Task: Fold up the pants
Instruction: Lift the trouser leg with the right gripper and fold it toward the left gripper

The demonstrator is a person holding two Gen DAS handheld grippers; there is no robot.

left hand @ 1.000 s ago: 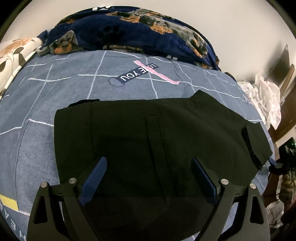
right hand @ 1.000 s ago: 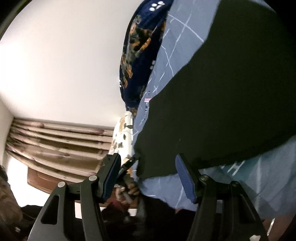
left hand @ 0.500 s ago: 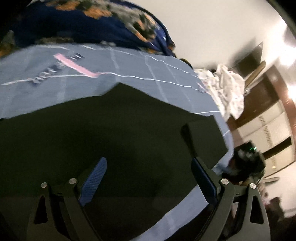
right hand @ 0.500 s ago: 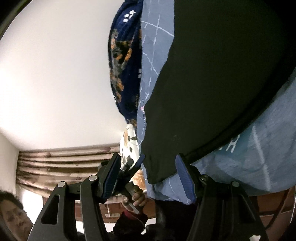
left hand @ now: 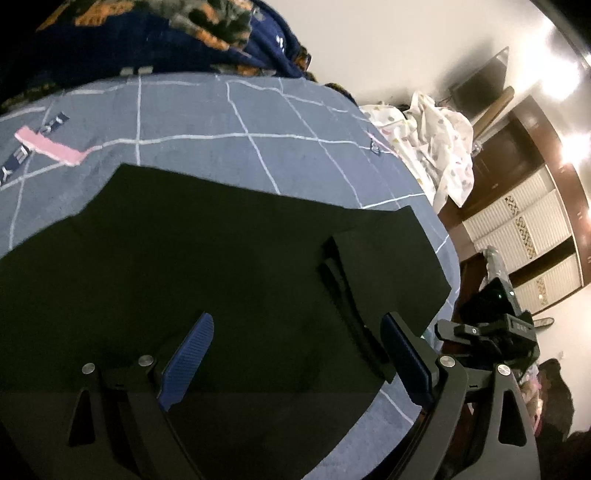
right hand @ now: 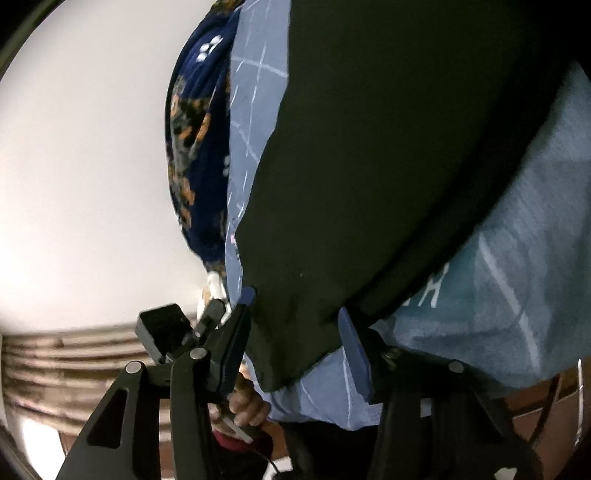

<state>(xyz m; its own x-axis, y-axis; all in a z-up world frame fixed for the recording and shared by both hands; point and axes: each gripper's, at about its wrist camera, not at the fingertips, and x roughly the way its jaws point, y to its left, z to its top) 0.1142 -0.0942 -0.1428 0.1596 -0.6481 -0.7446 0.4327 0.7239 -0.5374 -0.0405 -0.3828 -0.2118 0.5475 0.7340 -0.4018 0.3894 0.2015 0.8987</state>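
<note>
Hovering my left gripper (left hand: pixel 295 354) low over the flat black fabric pants (left hand: pixel 221 266), jaws spread wide and holding nothing. They fill the centre and lower left of the left wrist view, spread on the blue-grey bedsheet with white grid lines (left hand: pixel 258 122), with a small turned-back flap of black cloth (left hand: pixel 384 266) at centre right.

In the right wrist view my right gripper (right hand: pixel 295 339) sits at a corner of the pants (right hand: pixel 369 166), bottom centre. Its blue-padded fingers (right hand: pixel 236 347) straddle the black edge with a clear gap between them, so I read it as spread, not yet pinching. The pale sheet (right hand: pixel 498 295) shows right beneath that corner.

Risks from here, as I judge them: closing now could catch the sheet along with the cloth, since the two lie touching, and any lift would then drag the bedding. I can't tell whether the corner is one layer or several; pinching only the top one would peel the fold apart. The flap could also bunch under the next fold. The navy patterned fleece blanket (left hand: pixel 155 33), heaped at the top left, lies apart from the pants.
</note>
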